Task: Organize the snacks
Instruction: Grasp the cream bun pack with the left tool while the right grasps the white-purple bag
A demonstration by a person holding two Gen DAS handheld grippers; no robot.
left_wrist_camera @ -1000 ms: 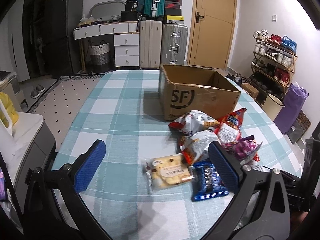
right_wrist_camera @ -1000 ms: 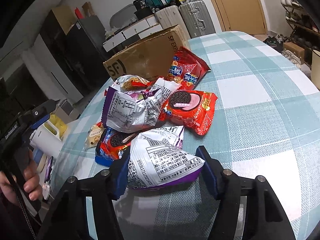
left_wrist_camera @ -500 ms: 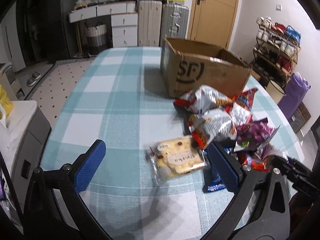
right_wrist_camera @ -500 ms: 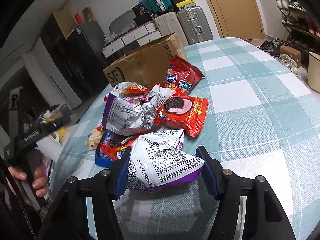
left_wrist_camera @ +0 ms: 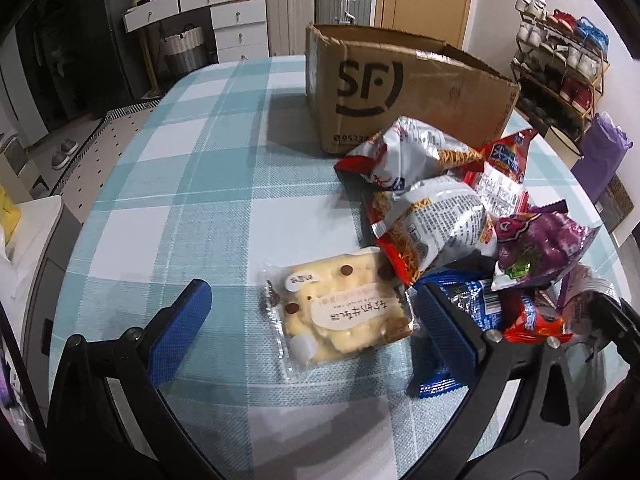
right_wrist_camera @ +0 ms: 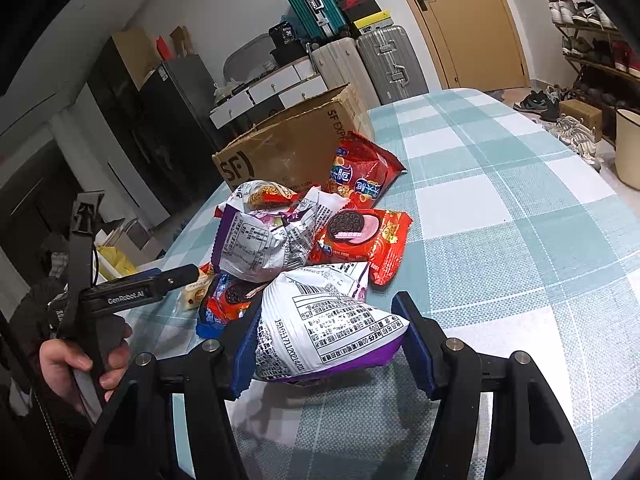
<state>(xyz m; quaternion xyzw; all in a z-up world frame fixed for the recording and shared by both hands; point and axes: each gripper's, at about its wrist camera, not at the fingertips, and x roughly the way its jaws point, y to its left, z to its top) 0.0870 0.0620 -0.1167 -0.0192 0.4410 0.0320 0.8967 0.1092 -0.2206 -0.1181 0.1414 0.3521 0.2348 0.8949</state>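
Meanwhile the left gripper point(left_wrist_camera: 316, 332), jaws spread, frames the yellow cake packet point(left_wrist_camera: 340, 312) at lower centre, while the right gripper point(right_wrist_camera: 326, 344) clasps a purple-white bag point(right_wrist_camera: 324, 328).

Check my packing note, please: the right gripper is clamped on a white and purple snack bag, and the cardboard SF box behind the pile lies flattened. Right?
Not quite. The cardboard SF box stands upright and open-topped, as the left wrist view shows. The right gripper does clamp the white and purple snack bag.

A lived-in home: shoe rack point(left_wrist_camera: 560, 60), stacked suitcases point(right_wrist_camera: 360, 60), drawers point(left_wrist_camera: 236, 20), checked-cloth dining table point(left_wrist_camera: 180, 184).
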